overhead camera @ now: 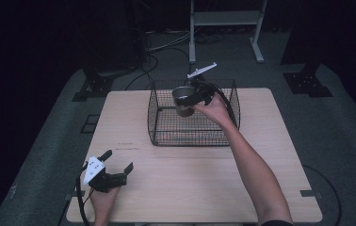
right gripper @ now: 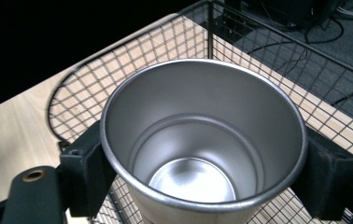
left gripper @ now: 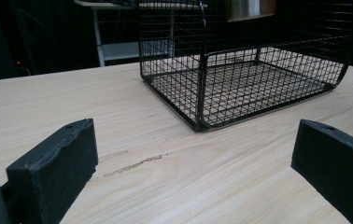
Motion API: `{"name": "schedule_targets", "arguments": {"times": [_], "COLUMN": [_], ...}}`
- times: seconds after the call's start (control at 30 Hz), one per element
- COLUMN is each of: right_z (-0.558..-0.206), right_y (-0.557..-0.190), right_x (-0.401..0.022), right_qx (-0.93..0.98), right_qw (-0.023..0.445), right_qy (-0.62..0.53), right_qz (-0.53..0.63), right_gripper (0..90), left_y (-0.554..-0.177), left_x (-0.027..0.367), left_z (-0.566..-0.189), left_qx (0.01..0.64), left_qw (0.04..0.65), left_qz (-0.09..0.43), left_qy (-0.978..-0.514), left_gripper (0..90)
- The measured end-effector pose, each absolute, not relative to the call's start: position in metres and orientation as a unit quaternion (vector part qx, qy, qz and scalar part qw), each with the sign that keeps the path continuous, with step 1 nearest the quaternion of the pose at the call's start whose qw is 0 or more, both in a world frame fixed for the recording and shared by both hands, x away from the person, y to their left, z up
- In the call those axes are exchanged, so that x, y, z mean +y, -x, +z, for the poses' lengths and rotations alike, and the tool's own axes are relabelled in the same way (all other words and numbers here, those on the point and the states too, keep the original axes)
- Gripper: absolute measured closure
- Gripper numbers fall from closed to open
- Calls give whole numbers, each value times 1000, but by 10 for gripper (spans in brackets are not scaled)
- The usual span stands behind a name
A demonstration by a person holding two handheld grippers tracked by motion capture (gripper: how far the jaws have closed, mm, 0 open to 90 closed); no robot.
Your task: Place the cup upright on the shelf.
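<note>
A shiny, empty metal cup [overhead camera: 183, 102] hangs upright over the black wire basket [overhead camera: 190, 140], near its far left part. My right gripper [overhead camera: 191, 100] is shut on the cup. In the right gripper view the cup [right gripper: 202, 154] sits between the two black pads [right gripper: 83, 168], which press on its sides just under the rim, with the basket's mesh [right gripper: 258, 46] below. My left gripper [overhead camera: 117, 160] rests at the table's front left, open, with nothing between its jaws. In the left gripper view that gripper [left gripper: 195, 135] faces the basket [left gripper: 240, 84], and the cup's base [left gripper: 249, 9] shows above.
The basket stands at the far middle of the light wooden table [overhead camera: 204, 188]. A white frame leg [overhead camera: 192, 33], cables and dark stands are on the floor beyond the table. A faint scratch [left gripper: 132, 165] marks the wood ahead of my left gripper.
</note>
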State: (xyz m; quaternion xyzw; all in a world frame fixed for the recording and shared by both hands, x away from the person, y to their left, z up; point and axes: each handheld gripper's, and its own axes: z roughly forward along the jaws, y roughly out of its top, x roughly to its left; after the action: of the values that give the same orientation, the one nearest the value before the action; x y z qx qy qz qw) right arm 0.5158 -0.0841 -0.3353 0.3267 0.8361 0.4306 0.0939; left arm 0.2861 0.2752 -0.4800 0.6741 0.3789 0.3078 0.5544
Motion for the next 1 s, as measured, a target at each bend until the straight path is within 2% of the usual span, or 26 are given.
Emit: {"name": "schedule_targets", "arguments": {"times": [1.0], "right_z": [-383], "right_y": [-549], "right_x": [-91], "right_qx": [836], "right_qw": [84], "right_qy": [-390], "right_qz": [376], "right_gripper": [178], "left_y": [-286], "left_x": [275], "left_z": [-480], "left_qx": [379], "left_qw": [552], "left_qz": [310], "left_qy": [-675], "left_gripper": [0]}}
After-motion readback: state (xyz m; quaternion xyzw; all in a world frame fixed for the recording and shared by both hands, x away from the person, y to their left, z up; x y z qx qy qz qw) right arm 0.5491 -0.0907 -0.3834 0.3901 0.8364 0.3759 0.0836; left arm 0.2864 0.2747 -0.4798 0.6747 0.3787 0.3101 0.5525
